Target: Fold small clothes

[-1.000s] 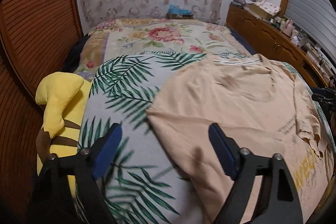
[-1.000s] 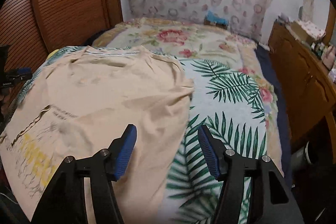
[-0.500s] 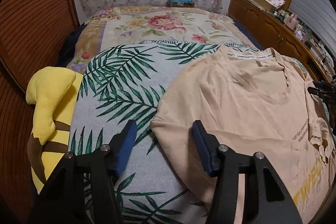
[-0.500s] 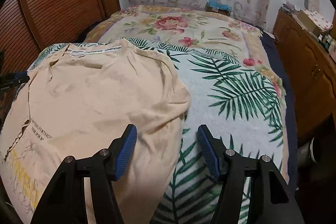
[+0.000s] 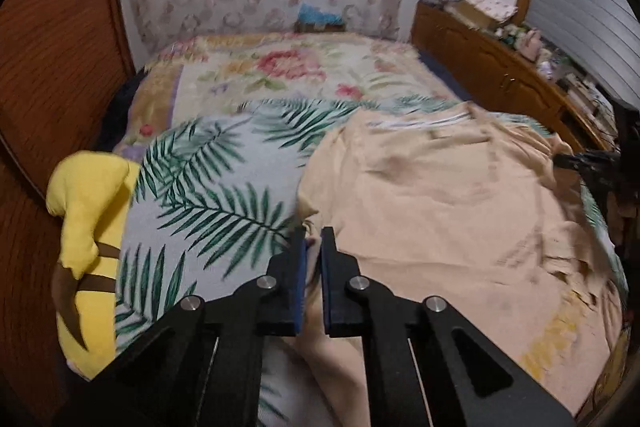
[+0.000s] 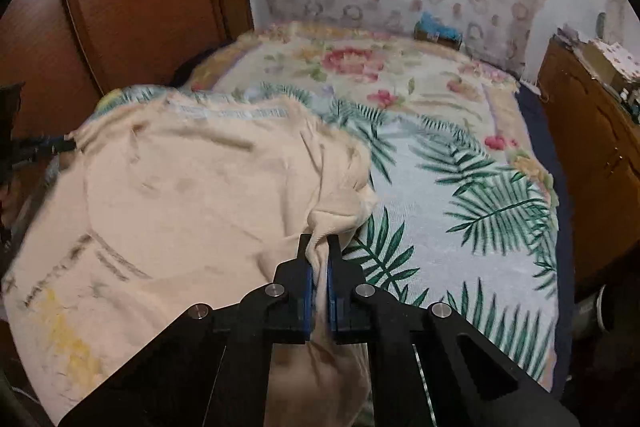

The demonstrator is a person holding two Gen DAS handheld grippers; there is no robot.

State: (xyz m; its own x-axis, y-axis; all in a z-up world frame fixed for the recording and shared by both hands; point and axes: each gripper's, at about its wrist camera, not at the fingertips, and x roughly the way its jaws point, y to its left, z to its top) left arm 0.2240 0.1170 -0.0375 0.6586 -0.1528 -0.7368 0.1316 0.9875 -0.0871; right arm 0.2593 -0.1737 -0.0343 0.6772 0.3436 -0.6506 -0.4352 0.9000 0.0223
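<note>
A beige T-shirt (image 5: pixel 440 211) with faded yellow print lies spread on a palm-leaf blanket (image 5: pixel 208 195) on the bed. My left gripper (image 5: pixel 313 239) is shut on the shirt's left sleeve edge, cloth pinched between its blue pads. In the right wrist view the same T-shirt (image 6: pixel 192 203) fills the left half, and my right gripper (image 6: pixel 319 247) is shut on its bunched right sleeve, which lifts into a fold above the fingers. The other gripper shows as a dark shape at each view's far edge.
A yellow plush toy (image 5: pixel 88 227) lies at the bed's left edge by the wooden wardrobe (image 5: pixel 52 67). A floral bedspread (image 5: pixel 280 71) covers the far half of the bed. A wooden dresser (image 5: pixel 500 67) with clutter runs along the right.
Both grippers went from open to shut on the shirt's sleeves. The cloth has bunched and lifted slightly at each grip.
</note>
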